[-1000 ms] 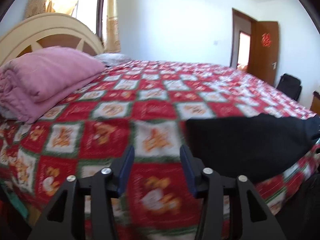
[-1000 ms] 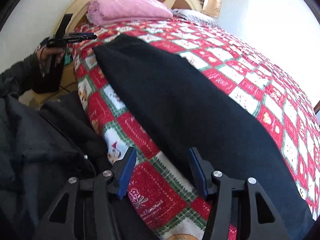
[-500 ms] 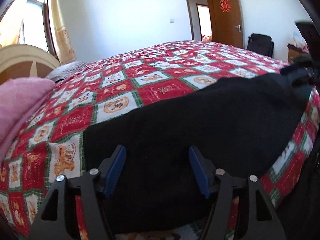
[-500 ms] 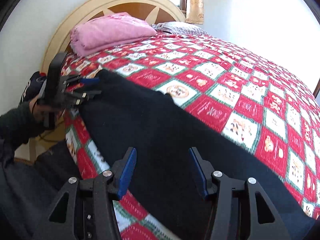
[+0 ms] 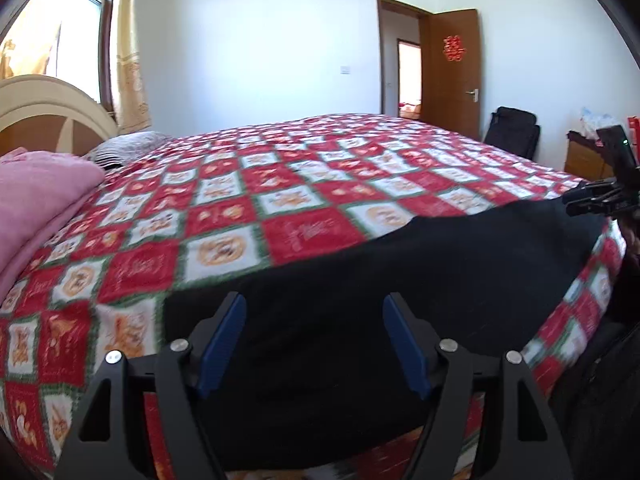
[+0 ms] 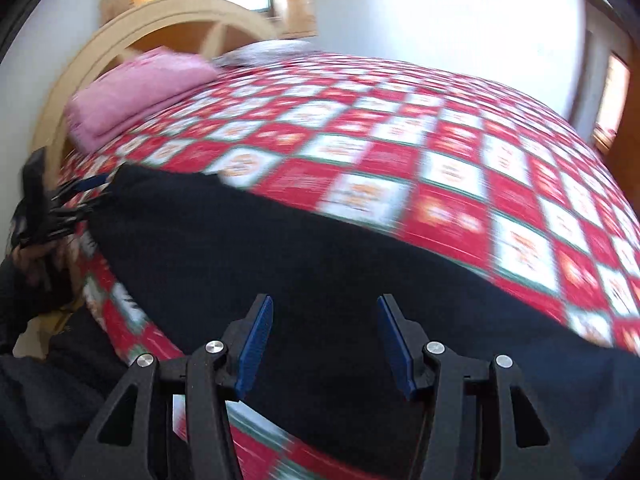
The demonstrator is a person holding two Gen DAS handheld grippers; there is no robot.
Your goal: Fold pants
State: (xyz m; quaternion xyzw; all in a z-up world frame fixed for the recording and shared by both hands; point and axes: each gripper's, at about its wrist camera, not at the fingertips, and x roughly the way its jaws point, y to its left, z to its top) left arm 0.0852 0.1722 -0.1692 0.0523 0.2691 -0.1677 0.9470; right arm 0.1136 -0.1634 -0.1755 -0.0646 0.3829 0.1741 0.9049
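Black pants (image 5: 400, 280) lie flat along the near edge of the bed (image 5: 304, 184), on the red/white/green checked bedspread (image 6: 440, 184). One end sits toward the headboard (image 6: 168, 20), the rest runs along the edge away from it.

Left gripper (image 5: 314, 340): over the headboard-side end of the pants, pointing down at the fabric. Fingers (image 5: 222, 340) are spreading, blue pads wide apart, nothing pinched; black cloth shows through the gap but neither pad presses on it. Released.

Right gripper (image 6: 324, 344): over the pants further from the headboard, also angled down. Fingers (image 6: 256, 344) are parted at a moderate gap, no cloth clamped between the pads. Released. This view is motion-blurred.

Each gripper is visible in the other's camera: the left one appears at the headboard-side edge of the pants in the right wrist view, held by a hand (image 6: 28, 256) in a dark sleeve.

Pink folded blanket (image 6: 136, 88) lies against the headboard, well apart from the pants. Grey pillow (image 5: 128, 148) sits just beside the blanket. Wooden door (image 5: 452, 72) stands open at the far wall, opposite side from the headboard.
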